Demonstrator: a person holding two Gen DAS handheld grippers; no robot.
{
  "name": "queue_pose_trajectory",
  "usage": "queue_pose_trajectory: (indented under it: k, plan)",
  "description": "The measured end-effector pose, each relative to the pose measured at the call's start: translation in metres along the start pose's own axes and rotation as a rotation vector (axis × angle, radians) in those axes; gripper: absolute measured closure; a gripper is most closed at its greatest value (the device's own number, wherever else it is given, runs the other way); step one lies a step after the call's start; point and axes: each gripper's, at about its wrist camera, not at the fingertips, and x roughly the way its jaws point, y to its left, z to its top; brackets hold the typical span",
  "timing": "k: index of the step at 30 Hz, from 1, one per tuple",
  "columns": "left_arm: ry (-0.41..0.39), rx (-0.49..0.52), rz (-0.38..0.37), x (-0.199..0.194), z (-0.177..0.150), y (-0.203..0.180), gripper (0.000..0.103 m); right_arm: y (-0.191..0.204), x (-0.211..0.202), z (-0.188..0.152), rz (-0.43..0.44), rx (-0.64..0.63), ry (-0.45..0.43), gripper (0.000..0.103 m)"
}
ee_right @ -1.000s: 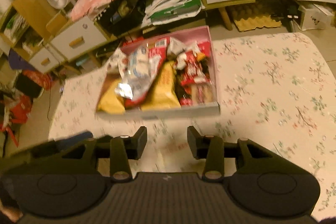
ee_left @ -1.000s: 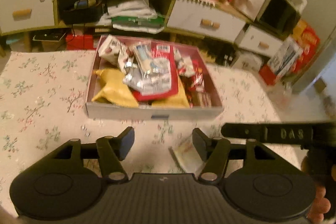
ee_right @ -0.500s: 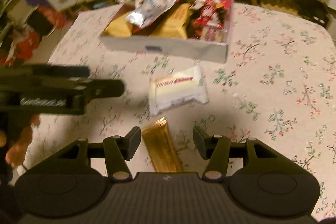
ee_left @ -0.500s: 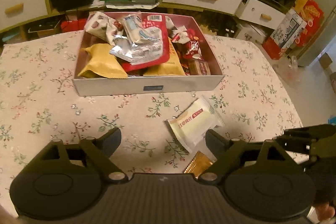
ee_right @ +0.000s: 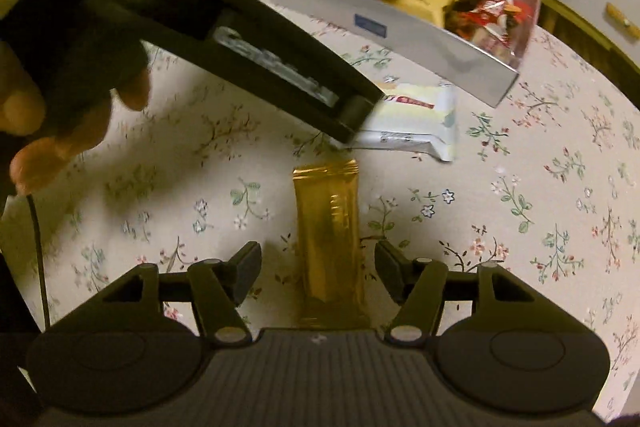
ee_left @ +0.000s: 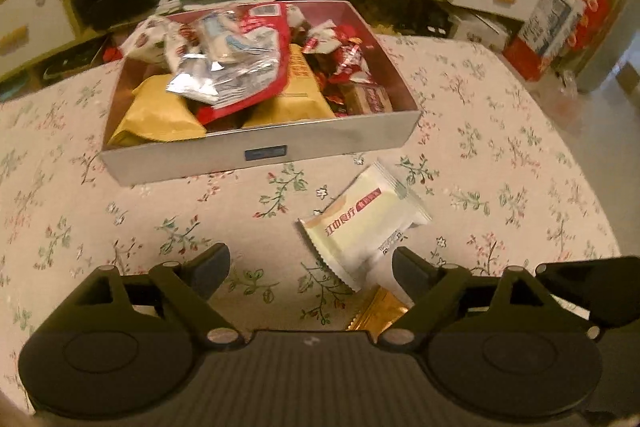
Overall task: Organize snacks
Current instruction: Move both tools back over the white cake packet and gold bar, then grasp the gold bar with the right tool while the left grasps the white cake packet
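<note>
The left gripper (ee_left: 310,265) hovers over the floral counter (ee_left: 500,195), its jaws spread wide and gripping nothing. Just ahead to its right lies a white snack packet (ee_left: 362,223), near the grey box (ee_left: 260,155) heaped with snacks (yellow, red and silver bags). The right gripper (ee_right: 318,269) has jaws apart, straddling a gold wrapped bar (ee_right: 330,239) flat on the counter.
</note>
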Motion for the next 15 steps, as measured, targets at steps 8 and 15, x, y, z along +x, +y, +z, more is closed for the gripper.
queue_pose_trajectory:
  k: [8,15]
  plan:
    - [-0.032,0.062,-0.065,0.02,0.008,-0.013,0.01,0.003,0.004,0.0,0.021,-0.012,0.016,0.051]
    - [0.003,0.098,-0.093,0.04,0.006,-0.021,0.01,0.002,0.009,0.001,0.033,-0.023,0.023,0.061]
